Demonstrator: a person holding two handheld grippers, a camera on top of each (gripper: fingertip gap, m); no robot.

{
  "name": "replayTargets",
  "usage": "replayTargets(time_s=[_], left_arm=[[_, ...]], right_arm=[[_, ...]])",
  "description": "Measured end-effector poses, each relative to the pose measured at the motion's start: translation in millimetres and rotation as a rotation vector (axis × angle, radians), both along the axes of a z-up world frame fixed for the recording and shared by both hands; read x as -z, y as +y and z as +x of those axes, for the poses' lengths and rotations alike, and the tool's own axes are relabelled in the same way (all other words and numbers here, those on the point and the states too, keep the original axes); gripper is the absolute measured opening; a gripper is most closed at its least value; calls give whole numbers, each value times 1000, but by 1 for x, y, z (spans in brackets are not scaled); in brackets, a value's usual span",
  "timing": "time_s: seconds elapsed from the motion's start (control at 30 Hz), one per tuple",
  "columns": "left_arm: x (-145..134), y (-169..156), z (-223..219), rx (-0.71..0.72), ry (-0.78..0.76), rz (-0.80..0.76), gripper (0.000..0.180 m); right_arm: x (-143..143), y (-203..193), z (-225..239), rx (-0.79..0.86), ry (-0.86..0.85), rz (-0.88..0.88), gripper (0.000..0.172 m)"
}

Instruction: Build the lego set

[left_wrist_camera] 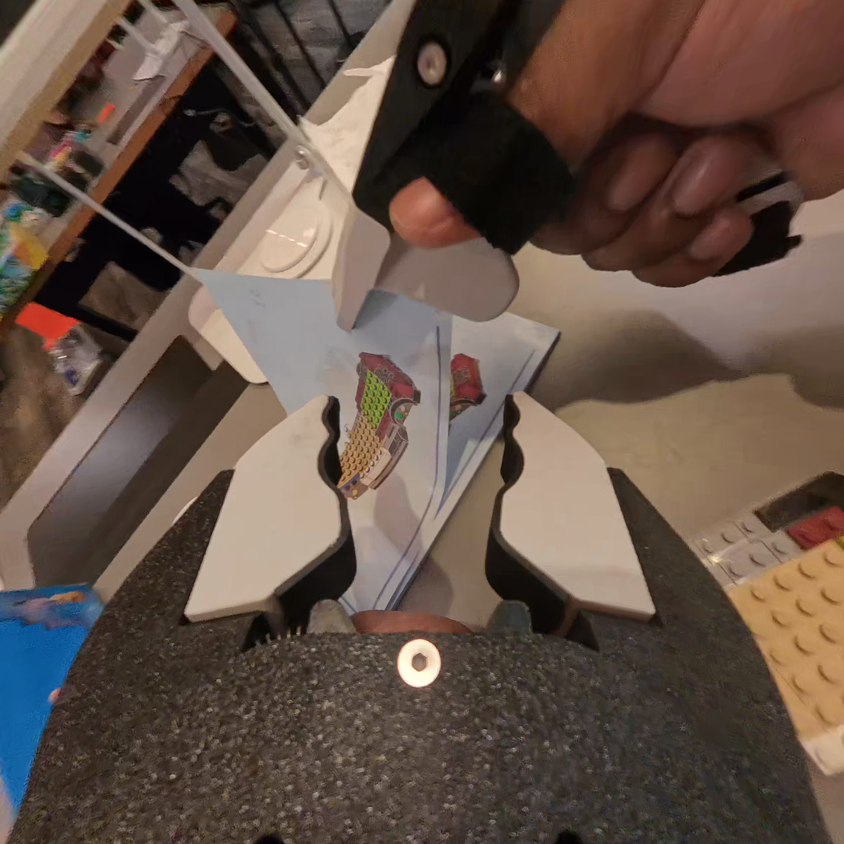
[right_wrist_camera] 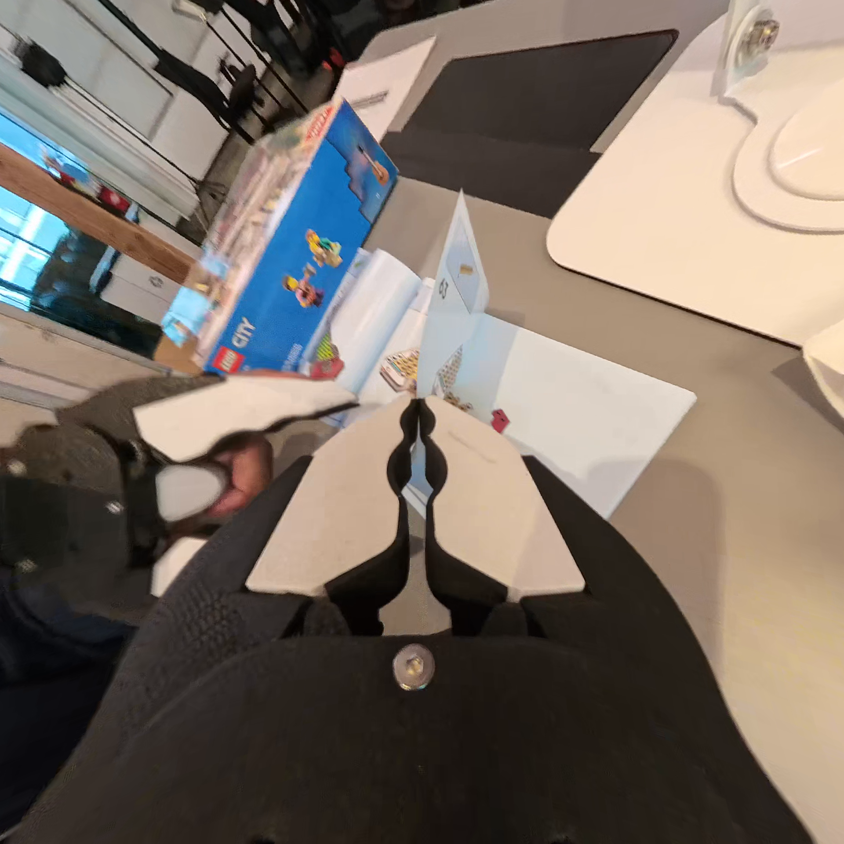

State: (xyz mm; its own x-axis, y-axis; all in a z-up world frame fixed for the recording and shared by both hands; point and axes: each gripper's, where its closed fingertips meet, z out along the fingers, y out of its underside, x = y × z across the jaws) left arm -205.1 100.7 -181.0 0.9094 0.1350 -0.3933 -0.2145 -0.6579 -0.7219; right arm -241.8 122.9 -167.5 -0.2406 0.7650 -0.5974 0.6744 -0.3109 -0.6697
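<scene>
Blue toy box (right_wrist_camera: 292,255): we see it at the far left of the right gripper, beyond the left gripper, standing on the grey table (right_wrist_camera: 730,525); its printed face is blurred.
Left gripper (left_wrist_camera: 418,411): its fingers (left_wrist_camera: 292,479) are spread wide and grasp nothing; the picture of a brick model on the page shows between them, with no pad touching it.
Instruction booklet (right_wrist_camera: 593,411): it lies open on the table, straight ahead of both tools; pale blue pages printed with brick-model pictures.
Lifted page (left_wrist_camera: 292,329): one leaf stands up from the booklet, ahead of the left gripper's open fingers; the right gripper pinches its upper edge.
Right gripper (right_wrist_camera: 418,402): clenched, fingertips meeting on the thin edge of the lifted page; a hand (left_wrist_camera: 662,150) squeezes its handle.
Loose brick plates (left_wrist_camera: 799,639): tan and grey plates lie to the right of the left gripper, on the table.
White stand base (right_wrist_camera: 685,205): far right of the right gripper, beyond the booklet.
Risk: we judge the page could tear or crease if the pinch pulls sideways; a thin leaf may also slip free; the booklet is unpinned, so it could drag across the table.
</scene>
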Motion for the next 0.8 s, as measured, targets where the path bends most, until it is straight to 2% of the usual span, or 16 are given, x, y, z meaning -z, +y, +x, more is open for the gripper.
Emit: replayTargets(time_s=[0.07,0.2,0.43,0.5,0.53,0.63,0.8], left_arm=[[1,0,-5,-62,52,15,65],[0,0,-16,-167,53,54,54],[-10,-14,-32,-286,186,96,10],[-14,-18,-34,-304,203,116,0],[-18,-20,-35,-314,210,138,0],[-33,-31,-41,-363,193,229,0],[-65,-66,-60,-467,90,462,0]], right_arm=[[-11,-3,-3,20,19,-44,0],[-31,-12,-5,27,55,-115,0],[-37,-25,-7,15,74,-159,2],[-37,-29,-7,2,72,-166,18],[-40,-31,-7,-7,79,-176,29],[-59,-31,-5,-19,140,-208,47],[-79,-9,-4,30,264,-152,52]])
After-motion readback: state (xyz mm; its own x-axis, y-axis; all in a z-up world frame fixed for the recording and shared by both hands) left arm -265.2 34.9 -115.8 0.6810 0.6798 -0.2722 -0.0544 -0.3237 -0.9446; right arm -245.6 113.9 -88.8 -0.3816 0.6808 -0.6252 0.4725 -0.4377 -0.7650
